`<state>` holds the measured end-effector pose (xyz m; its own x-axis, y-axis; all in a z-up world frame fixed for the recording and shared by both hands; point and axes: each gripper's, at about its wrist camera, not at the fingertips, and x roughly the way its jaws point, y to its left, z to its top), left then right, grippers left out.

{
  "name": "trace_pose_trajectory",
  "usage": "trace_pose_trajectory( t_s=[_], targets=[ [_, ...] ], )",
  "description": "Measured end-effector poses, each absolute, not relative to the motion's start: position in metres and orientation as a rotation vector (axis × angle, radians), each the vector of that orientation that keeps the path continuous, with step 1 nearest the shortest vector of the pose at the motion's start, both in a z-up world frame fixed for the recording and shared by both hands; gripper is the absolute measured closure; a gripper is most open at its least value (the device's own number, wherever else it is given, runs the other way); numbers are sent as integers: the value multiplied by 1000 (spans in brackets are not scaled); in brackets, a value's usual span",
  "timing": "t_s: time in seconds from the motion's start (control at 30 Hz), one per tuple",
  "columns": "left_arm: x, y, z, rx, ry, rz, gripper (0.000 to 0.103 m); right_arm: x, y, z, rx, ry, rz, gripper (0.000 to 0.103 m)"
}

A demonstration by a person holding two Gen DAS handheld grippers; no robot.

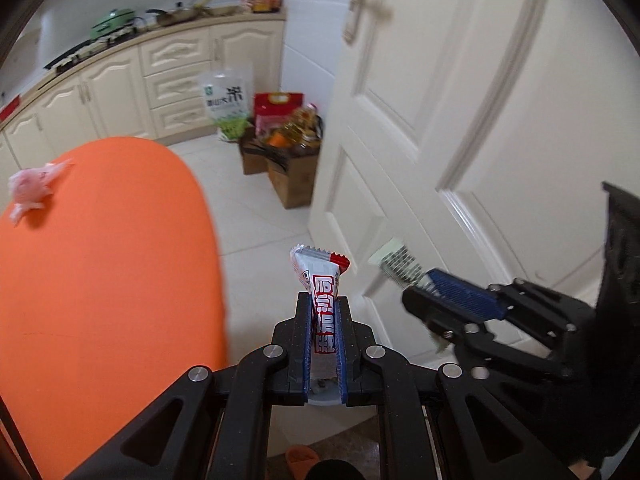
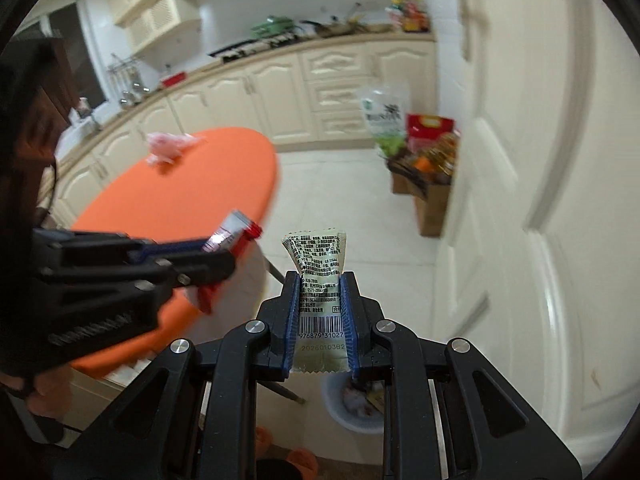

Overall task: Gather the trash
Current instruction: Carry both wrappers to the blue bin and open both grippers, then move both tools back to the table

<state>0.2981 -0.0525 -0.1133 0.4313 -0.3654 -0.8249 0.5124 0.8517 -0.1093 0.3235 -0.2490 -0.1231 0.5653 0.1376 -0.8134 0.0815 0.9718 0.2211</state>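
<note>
— Holding anything, that left gripper point(image 1: 324, 308)?

— Yes, its jaws are clenched on a white and red crinkled snack wrapper point(image 1: 322, 280), which stands up between the blue pads.

— And the right gripper point(image 2: 320, 284)?

— Nearly closed, grasping a pale green printed sachet point(image 2: 318, 276) with a barcode.

— What lies around them?

— A round orange table point(image 1: 100, 280) at left, with a crumpled pink tissue point(image 1: 30, 186) near its far edge. A cream panelled door point(image 1: 460, 120) stands close at right; bare tiled floor point(image 1: 256, 208) lies between. A grey bin point(image 2: 352, 404) with scraps sits below the right gripper.

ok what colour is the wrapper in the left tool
White with bold red lettering and a red corner, on the wrapper; clearest in the left wrist view.
</note>
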Motion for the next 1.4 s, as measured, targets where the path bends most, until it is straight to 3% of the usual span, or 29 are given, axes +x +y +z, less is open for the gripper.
trace_pose_trajectory(
  t_s=[0.23,0.47,0.6,0.93,1.07,1.17,1.2,1.4],
  targets=[
    [313,-103,-157,231,1044,-552,97,309,-281,-180,306,1055,-1,83],
    [341,-146,-199,268,1114,-553,96,308,-297,-217,344,1090,-53,71],
    [358,-162,-218,275,1143,-555,96,304,-301,-225,332,1098,-83,62],
    [374,-175,-231,270,1189,-568,91,292,-313,-236,345,1124,-98,61],
    [374,-165,-225,248,1182,-571,80,291,-313,-232,338,1122,-100,59],
    [366,-156,-213,242,1160,-567,57,289,-311,-222,342,1110,-100,57],
    [363,-151,-210,237,1153,-564,53,290,-310,-220,340,1108,-101,57],
    [341,-117,-173,197,1116,-564,51,286,-296,-188,314,1063,-98,50]
  ],
)
